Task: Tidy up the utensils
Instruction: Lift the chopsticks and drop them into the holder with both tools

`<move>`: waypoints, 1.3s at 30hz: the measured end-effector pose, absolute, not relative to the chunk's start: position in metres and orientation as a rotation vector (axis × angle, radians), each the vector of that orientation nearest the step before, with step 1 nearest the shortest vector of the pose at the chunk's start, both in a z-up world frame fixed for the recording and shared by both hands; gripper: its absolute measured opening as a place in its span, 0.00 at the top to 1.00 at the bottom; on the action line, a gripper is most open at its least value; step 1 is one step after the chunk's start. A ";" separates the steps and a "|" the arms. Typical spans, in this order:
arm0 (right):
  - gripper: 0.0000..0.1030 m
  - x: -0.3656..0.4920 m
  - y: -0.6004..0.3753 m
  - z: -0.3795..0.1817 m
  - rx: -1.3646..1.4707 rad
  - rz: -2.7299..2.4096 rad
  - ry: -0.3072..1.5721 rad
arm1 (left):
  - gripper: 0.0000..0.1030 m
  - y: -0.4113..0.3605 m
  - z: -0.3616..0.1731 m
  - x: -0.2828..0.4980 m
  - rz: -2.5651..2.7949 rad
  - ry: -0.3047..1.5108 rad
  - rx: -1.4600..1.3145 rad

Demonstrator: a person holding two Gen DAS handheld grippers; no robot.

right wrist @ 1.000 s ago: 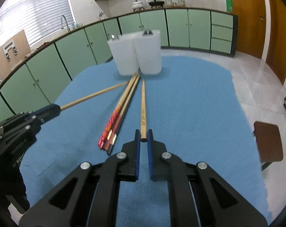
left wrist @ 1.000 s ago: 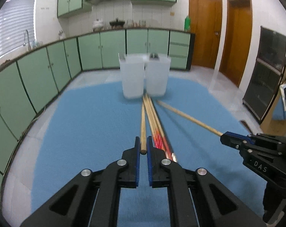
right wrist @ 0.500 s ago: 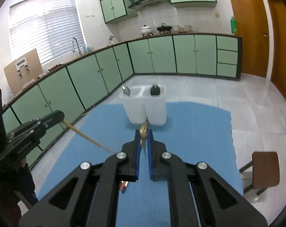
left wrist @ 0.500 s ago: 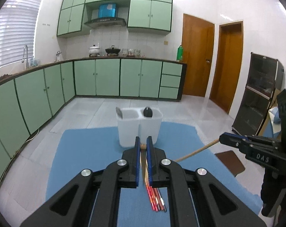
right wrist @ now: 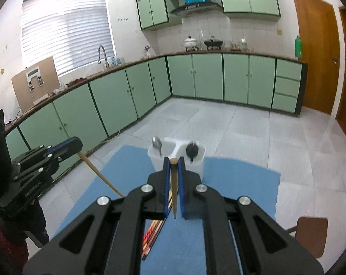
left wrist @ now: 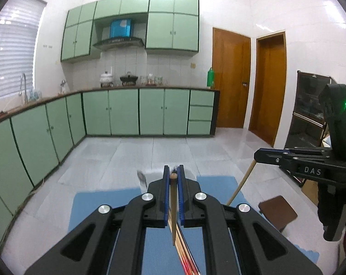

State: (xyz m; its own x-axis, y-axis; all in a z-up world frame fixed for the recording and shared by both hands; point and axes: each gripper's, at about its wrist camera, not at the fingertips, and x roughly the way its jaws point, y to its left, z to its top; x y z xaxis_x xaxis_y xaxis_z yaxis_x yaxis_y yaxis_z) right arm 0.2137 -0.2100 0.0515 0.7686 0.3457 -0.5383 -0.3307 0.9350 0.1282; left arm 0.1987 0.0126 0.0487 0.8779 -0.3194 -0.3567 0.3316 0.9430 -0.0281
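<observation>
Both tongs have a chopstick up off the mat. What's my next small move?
Probably carry the right tongs forward over the white holder: their chopstick hangs tip-down just short of it, and its compartments are open-topped.

A pale, smooth wooden chopstick [right wrist: 173, 188] is showing a matt grain between matt black plastic gripper arms [right wrist: 173, 162] with shiny metal screws [right wrist: 146, 188]. The white twin-cup plastic holder [right wrist: 197, 167] is looking smooth and slightly translucent. The blue cloth mat [right wrist: 230, 183] is lying matt, while the red-patterned chopsticks [right wrist: 151, 236] are seeming lacquered, possibly glossy.
</observation>
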 end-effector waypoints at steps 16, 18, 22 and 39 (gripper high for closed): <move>0.94 0.318 -0.220 0.104 0.039 0.286 0.457 | 0.94 -0.027 0.095 0.311 -0.285 0.199 0.052; 0.94 0.332 -0.219 0.091 0.023 0.269 0.465 | 0.94 -0.030 0.084 0.327 -0.273 0.208 0.058; 0.94 0.352 -0.213 0.067 0.014 0.266 0.501 | 0.94 -0.035 0.061 0.351 -0.263 0.258 0.072; 0.41 0.328 -0.223 0.020 0.059 0.208 0.539 | 0.55 -0.002 0.023 0.342 -0.223 0.371 0.024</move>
